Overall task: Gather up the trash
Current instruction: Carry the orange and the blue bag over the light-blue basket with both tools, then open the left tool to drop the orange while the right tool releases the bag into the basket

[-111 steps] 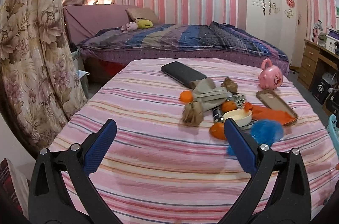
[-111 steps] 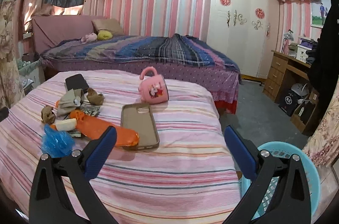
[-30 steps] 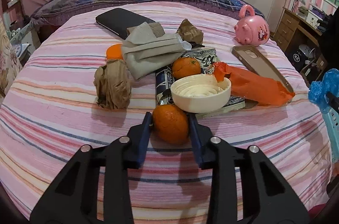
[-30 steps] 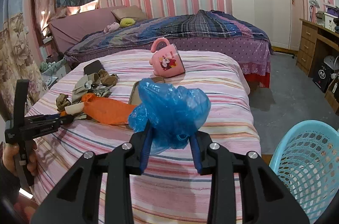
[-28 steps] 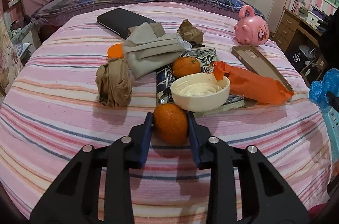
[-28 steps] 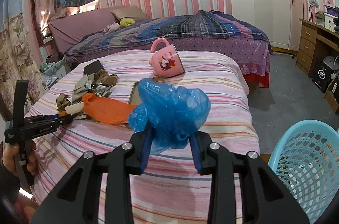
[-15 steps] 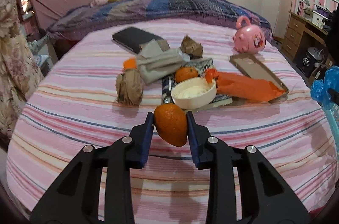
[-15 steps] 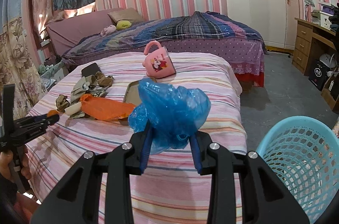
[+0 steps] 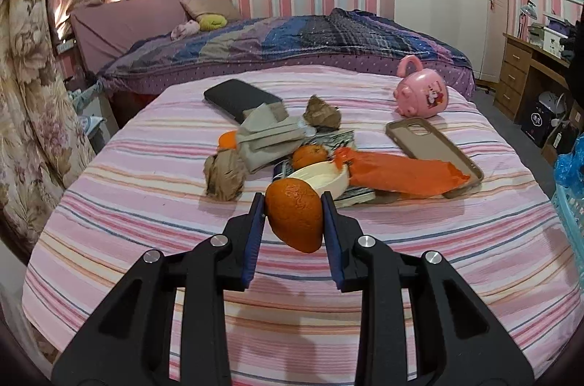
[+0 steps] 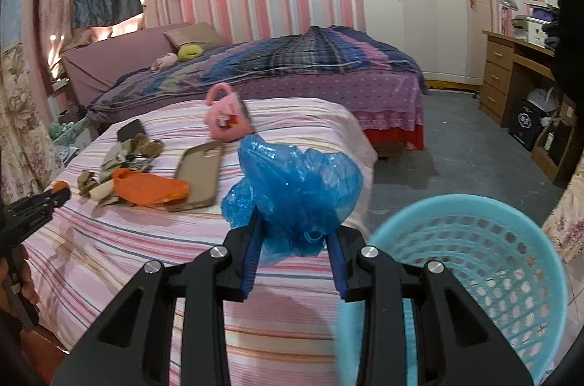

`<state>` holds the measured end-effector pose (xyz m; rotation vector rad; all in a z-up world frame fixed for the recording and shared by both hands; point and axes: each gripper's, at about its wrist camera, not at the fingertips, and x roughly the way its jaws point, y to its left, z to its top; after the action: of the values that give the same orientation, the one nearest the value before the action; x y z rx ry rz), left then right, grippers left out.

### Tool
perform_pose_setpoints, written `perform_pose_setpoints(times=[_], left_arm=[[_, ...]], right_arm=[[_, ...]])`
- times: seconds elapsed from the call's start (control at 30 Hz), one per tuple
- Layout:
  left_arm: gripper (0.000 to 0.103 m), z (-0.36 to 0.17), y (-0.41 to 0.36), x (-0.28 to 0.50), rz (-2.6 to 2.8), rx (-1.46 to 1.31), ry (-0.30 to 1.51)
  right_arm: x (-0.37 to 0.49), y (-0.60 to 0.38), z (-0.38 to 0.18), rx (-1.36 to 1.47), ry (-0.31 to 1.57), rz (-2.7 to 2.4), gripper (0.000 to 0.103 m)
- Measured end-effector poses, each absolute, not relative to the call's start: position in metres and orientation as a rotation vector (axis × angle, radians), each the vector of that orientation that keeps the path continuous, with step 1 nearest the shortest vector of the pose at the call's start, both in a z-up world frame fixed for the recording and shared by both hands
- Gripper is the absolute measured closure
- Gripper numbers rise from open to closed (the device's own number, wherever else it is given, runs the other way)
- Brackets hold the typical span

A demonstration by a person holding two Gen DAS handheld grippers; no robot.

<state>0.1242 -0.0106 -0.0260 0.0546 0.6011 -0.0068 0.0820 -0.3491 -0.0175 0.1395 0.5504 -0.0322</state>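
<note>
My left gripper (image 9: 293, 203) is shut on an orange peel (image 9: 295, 214), lifted above the striped bed cover (image 9: 146, 203). My right gripper (image 10: 294, 225) is shut on a crumpled blue plastic bag (image 10: 295, 189), held over the bed's right edge beside the light blue basket (image 10: 474, 276). On the bed lie an orange plastic bag (image 9: 398, 172), a white bowl (image 9: 325, 178), crumpled brown paper (image 9: 222, 174), a grey cloth (image 9: 270, 138) and more orange peels (image 9: 310, 154). In the right wrist view the left gripper (image 10: 58, 190) shows at far left with the peel.
A pink mug (image 9: 421, 94), a tan phone case (image 9: 434, 149) and a dark phone (image 9: 241, 97) lie on the bed. A second bed (image 9: 292, 39) stands behind. A wooden desk (image 10: 518, 76) is at the right, floral curtain (image 9: 25, 94) at the left.
The left gripper has lifted the orange peel off the bed and drawn back. The right gripper has carried the blue bag to the right, closer to the basket.
</note>
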Motion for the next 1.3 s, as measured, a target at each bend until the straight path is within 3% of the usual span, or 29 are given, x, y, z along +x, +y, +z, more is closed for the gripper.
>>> perform_pose_setpoints(times=[0.57, 0.9, 1.3], left_arm=[[0.073, -0.008, -0.151, 0.103, -0.218, 0.049, 0.533], [0.073, -0.013, -0.285, 0.081, -0.443, 0.107, 0.529], [0.071, -0.033, -0.368, 0.073, -0.539, 0.168, 0.581]], right_arm=[[0.037, -0.494, -0.041, 0.152, 0.619, -0.314, 0.07], [0.03, -0.523, -0.055, 0.154, 0.647, -0.332, 0.07], [0.019, -0.537, -0.06, 0.204, 0.629, -0.359, 0.07]])
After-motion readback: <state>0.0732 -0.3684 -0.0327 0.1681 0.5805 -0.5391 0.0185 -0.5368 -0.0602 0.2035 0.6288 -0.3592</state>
